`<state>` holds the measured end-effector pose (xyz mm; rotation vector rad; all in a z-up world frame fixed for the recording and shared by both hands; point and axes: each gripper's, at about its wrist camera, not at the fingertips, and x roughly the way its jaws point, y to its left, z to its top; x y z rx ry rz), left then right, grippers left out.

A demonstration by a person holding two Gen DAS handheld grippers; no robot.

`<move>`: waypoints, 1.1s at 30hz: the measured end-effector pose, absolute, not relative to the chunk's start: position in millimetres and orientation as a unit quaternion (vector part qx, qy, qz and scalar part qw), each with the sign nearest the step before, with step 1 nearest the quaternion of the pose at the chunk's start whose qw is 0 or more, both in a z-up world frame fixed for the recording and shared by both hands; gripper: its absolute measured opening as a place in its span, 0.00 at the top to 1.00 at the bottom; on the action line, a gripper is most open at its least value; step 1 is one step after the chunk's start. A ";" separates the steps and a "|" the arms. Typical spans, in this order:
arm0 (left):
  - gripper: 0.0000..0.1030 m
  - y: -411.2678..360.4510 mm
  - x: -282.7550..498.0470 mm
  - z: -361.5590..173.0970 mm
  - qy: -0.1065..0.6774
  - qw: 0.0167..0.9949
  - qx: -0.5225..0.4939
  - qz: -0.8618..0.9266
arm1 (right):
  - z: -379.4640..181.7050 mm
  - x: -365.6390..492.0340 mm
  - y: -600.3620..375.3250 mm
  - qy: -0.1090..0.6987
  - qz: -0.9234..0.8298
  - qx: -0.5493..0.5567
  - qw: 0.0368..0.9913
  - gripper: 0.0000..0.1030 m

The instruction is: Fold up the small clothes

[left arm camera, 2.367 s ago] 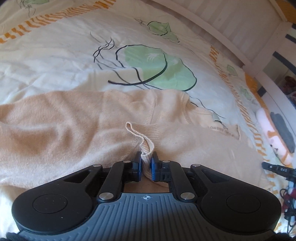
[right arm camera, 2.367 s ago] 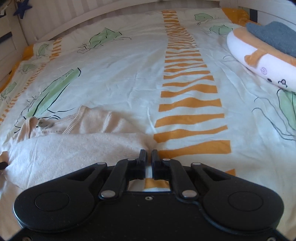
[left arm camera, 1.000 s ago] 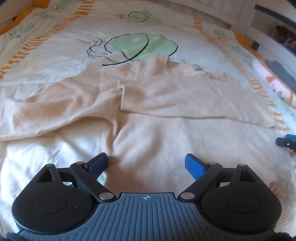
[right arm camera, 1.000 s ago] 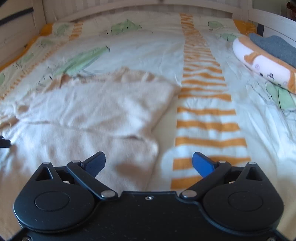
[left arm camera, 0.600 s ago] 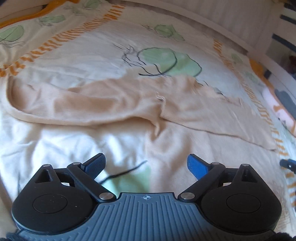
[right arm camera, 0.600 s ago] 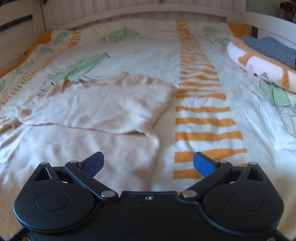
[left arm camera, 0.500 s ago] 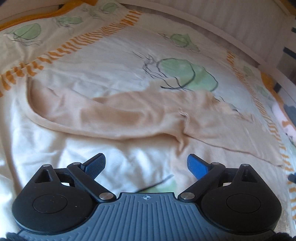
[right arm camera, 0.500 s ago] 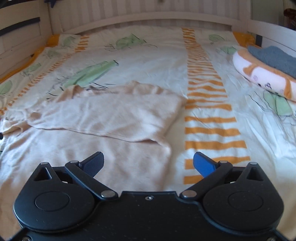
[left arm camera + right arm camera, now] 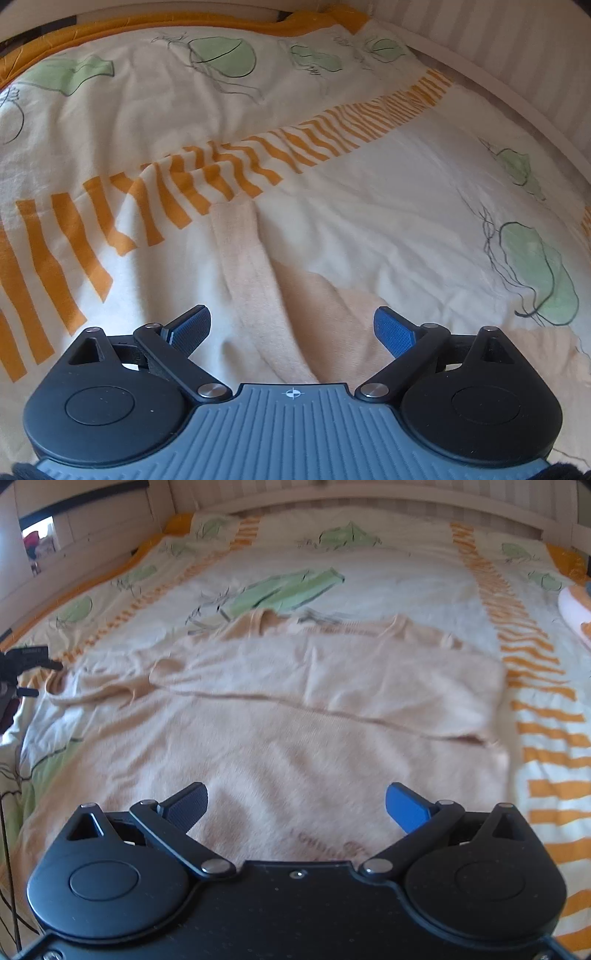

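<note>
A peach knit sweater lies flat on the bed, with its right sleeve folded across the chest. Its left sleeve stretches out over the sheet, and its cuff end reaches the orange stripes in the left wrist view. My left gripper is open and empty, hovering just above that sleeve. My right gripper is open and empty above the sweater's lower body. The left gripper also shows at the far left of the right wrist view, beside the sleeve's cuff.
The bed cover is cream with orange stripes and green leaf prints. A white bed rail runs along the far side. A white and orange plush lies at the right edge.
My left gripper has swung left along the outstretched sleeve toward its cuff. My right gripper has moved left over the sweater's body. Both were shut on the sweater 2.4 s ago and are open now.
</note>
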<state>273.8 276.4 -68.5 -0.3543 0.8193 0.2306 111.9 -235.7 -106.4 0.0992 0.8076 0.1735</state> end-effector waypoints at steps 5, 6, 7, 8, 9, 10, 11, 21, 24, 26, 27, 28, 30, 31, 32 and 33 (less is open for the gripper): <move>0.08 291.1 277.0 -84.4 0.411 0.888 -0.167 0.117 | -125.4 112.0 -226.3 0.414 0.084 0.045 0.905 0.00; 0.10 291.9 277.4 -85.7 0.412 0.888 -0.167 0.116 | -125.5 111.3 -226.1 0.414 0.084 0.045 0.905 0.00; 0.14 292.2 277.2 -85.9 0.409 0.890 -0.168 0.116 | -125.6 111.6 -227.3 0.414 0.084 0.049 0.905 0.00; 0.30 292.1 276.6 -85.3 0.403 0.892 -0.167 0.118 | -126.2 112.3 -228.7 0.415 0.084 0.053 0.905 0.00; 0.54 291.8 276.8 -84.5 0.401 0.893 -0.164 0.125 | -126.7 113.2 -230.4 0.415 0.085 0.057 0.904 0.00; 0.64 292.4 277.2 -84.0 0.400 0.892 -0.165 0.133 | -127.3 113.9 -231.3 0.414 0.086 0.060 0.904 0.00; 0.76 294.2 278.2 -83.7 0.401 0.890 -0.172 0.135 | -127.7 114.1 -231.6 0.413 0.086 0.060 0.905 0.00; 0.93 238.7 267.3 -7.5 0.280 0.940 -0.188 0.049 | -131.2 110.4 -233.4 0.394 0.091 0.061 0.912 0.00; 0.93 185.5 262.2 33.4 0.236 0.961 -0.143 -0.012 | -131.3 108.6 -235.5 0.390 0.095 0.064 0.914 0.00; 0.93 140.1 256.8 56.4 0.211 0.969 -0.116 -0.064 | -131.5 107.8 -236.8 0.387 0.097 0.068 0.915 0.00; 0.93 120.2 254.1 64.6 0.203 0.969 -0.108 -0.089 | -131.7 107.3 -237.6 0.385 0.098 0.069 0.915 0.00; 0.93 95.7 251.2 71.1 0.196 0.968 -0.100 -0.120 | -131.9 107.0 -238.6 0.383 0.100 0.071 0.915 0.00; 0.92 48.1 245.8 76.0 0.193 0.962 -0.084 -0.175 | -132.1 106.5 -239.8 0.381 0.102 0.075 0.916 0.00; 0.92 27.2 244.0 75.4 0.197 0.958 -0.078 -0.196 | -132.1 106.4 -240.4 0.380 0.103 0.077 0.916 0.00; 0.92 4.6 241.8 71.9 0.200 0.953 -0.070 -0.216 | -132.1 106.5 -241.1 0.379 0.105 0.079 0.916 0.00; 0.92 -18.2 238.3 65.4 0.206 0.948 -0.061 -0.236 | -132.5 106.8 -241.9 0.378 0.106 0.081 0.916 0.00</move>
